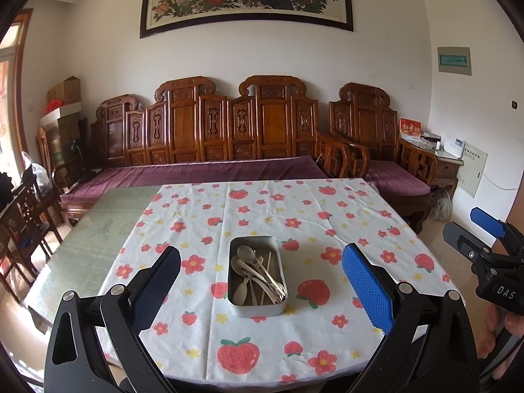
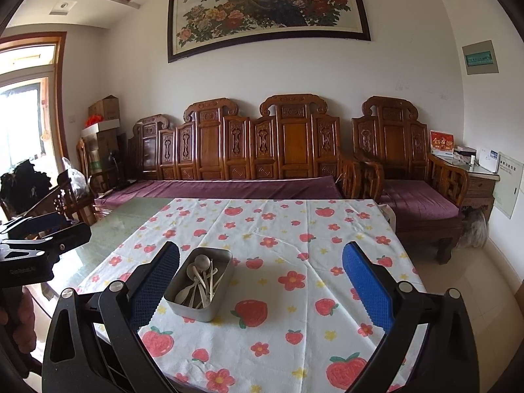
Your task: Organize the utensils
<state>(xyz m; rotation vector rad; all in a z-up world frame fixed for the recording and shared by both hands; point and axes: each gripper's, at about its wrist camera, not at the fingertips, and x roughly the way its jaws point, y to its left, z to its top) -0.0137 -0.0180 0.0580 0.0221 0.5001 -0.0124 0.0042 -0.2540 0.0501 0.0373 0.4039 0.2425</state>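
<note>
Metal tin (image 1: 256, 275) near the front middle of the strawberry tablecloth (image 1: 294, 216), full of spoons (image 1: 245, 263) and chopsticks (image 1: 267, 270) all mixed up in a pile.

Left gripper (image 1: 260, 281) up above the table, fingers spread wide, holding nothing. Right gripper (image 2: 260, 283) the same: spread wide, empty, tin off to its left side.

Could go wrong:
- Spoons and chopsticks crossed over each other. Pull one, and others may come up too and drop on the cloth.
- Chopsticks very thin. Easy to slip out of the wide blue pads (image 1: 366, 290).
- Tin probably light and free on the cloth. A bump on its wall (image 2: 193, 306) may slide or tip it.
- Cloth loose and creased. A push may bunch it up and drag the tin along.

Only in the left wrist view: tin straight ahead between the fingers, and the right gripper out at the far right with a hand below it.

Only in the right wrist view: tin seen slanted, its near wall showing, and the left gripper (image 2: 46, 232) at the left edge.
</note>
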